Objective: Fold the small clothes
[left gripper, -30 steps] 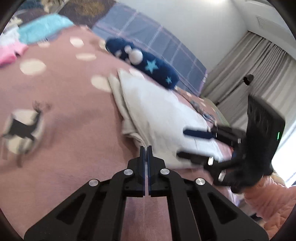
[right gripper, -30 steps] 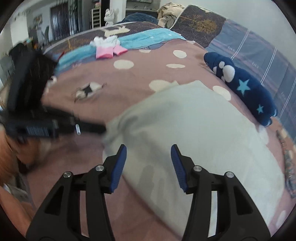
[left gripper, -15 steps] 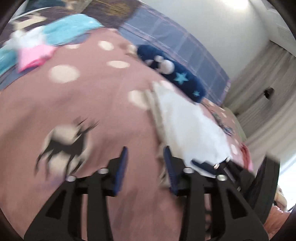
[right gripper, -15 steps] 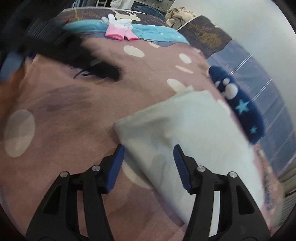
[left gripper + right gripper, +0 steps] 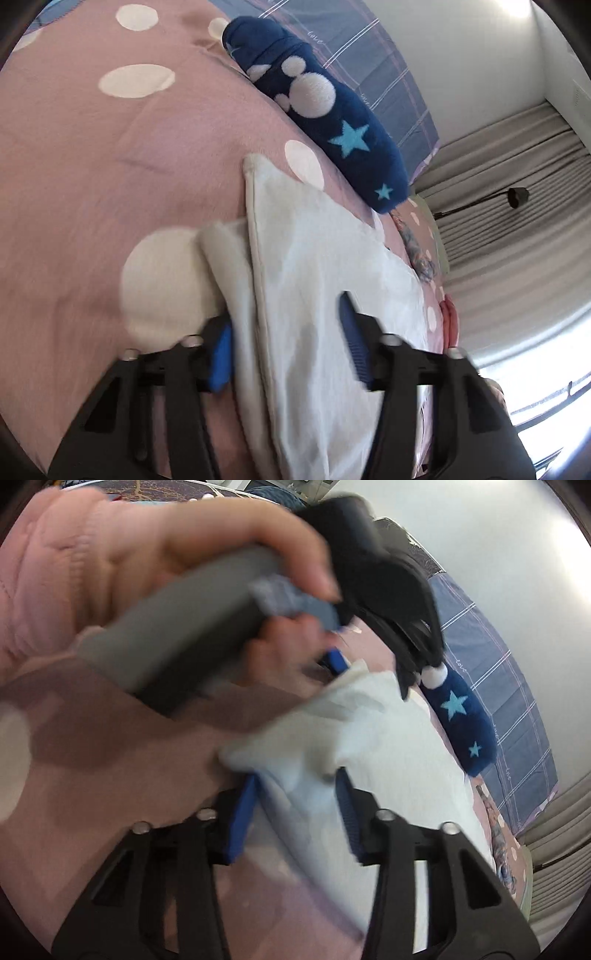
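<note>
Legible only as the word "love" stitched here and there on the blue-grey plaid bed sheet (image 5: 373,55), beyond a dark blue fleece pillow with stars (image 5: 332,110). Folded white cloth garment (image 5: 325,295) flat on the pink spotted bedspread (image 5: 92,147), its edge between the blue pads of both claws. Left claw (image 5: 291,347), angled down, and right claw (image 5: 295,808), just been closing, part open astride the cloth; a hand (image 5: 207,554) in a pink sleeve gripping the left tool's grey handle.

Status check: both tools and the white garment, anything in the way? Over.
Left tool and right tool both straddle the white garment's near edge, jaws just been closing, grip not confirmed. Navy star sock lies beyond, apart. Nothing blocking.
</note>
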### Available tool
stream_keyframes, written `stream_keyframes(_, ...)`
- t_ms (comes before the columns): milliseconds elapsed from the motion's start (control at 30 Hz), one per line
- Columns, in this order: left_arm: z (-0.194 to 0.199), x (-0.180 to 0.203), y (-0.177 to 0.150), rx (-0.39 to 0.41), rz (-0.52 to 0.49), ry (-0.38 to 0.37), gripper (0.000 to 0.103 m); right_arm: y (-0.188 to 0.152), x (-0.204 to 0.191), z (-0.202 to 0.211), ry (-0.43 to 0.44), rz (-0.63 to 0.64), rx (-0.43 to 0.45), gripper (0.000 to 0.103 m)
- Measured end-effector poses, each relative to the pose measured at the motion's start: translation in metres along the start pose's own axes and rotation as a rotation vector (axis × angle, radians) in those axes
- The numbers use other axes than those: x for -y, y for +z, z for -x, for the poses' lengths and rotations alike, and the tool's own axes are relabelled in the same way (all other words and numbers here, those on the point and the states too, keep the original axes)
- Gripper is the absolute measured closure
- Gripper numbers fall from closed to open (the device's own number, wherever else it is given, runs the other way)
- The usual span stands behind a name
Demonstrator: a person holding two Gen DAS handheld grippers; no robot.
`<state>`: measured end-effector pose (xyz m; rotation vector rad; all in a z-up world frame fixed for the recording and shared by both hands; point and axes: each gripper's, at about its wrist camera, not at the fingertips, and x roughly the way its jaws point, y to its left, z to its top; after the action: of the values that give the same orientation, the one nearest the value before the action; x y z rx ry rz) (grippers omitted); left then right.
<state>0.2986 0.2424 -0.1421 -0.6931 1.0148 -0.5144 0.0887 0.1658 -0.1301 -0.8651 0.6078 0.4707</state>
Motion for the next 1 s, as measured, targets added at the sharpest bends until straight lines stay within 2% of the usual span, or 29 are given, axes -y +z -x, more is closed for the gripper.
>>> stream_keyframes(33, -0.005, 0.002, 0.004, -0.01, -0.008, 0.014, 0.072, 0.003, 0.0, -0.005, -0.006, 0.0, 0.002, 0.069)
stream_keyframes(67, -0.009, 0.002, 0.006, -0.017, -0.011, 0.029, 0.084, 0.004, 0.001, -0.008, -0.009, -0.002, 0.004, 0.073)
stream_keyframes(100, -0.011, 0.002, 0.006, -0.021, -0.008, 0.043, 0.092, 0.005, 0.002, -0.008, -0.008, -0.004, 0.007, 0.077)
stream_keyframes(133, -0.014, 0.003, 0.008, -0.023, 0.001, 0.054, 0.092, 0.005, 0.005, -0.009, -0.004, -0.01, 0.01, 0.089)
stream_keyframes(167, -0.014, 0.003, 0.009, -0.019, 0.006, 0.056, 0.094, 0.005, 0.008, -0.008, -0.006, -0.023, 0.014, 0.091)
stream_keyframes(267, -0.012, 0.015, 0.015, 0.009, -0.006, 0.061, 0.095, -0.001, 0.033, 0.002, 0.043, -0.121, 0.06, 0.094)
stream_keyframes(367, -0.007, 0.031, 0.018, 0.029, -0.012, 0.067, 0.095, -0.006, 0.058, 0.017, 0.056, -0.209, 0.106, 0.095)
stream_keyframes(467, -0.008, 0.056, 0.024, 0.047, -0.033, 0.068, 0.095, -0.014, 0.08, 0.03, 0.07, -0.288, 0.129, 0.095)
stream_keyframes(600, -0.013, 0.098, 0.024, 0.084, -0.089, 0.108, 0.095, -0.037, 0.113, 0.043, 0.09, -0.407, 0.158, 0.096)
stream_keyframes(733, -0.031, 0.145, 0.019, 0.095, -0.15, 0.142, 0.095, -0.067, 0.135, 0.063, 0.102, -0.525, 0.191, 0.096)
stream_keyframes(900, -0.065, 0.2, 0.008, 0.088, -0.232, 0.185, 0.095, -0.117, 0.173, 0.08, 0.078, -0.685, 0.213, 0.096)
stream_keyframes(1000, -0.09, 0.231, 0.0, 0.071, -0.271, 0.2, 0.095, -0.158, 0.2, 0.082, 0.122, -0.829, 0.2, 0.096)
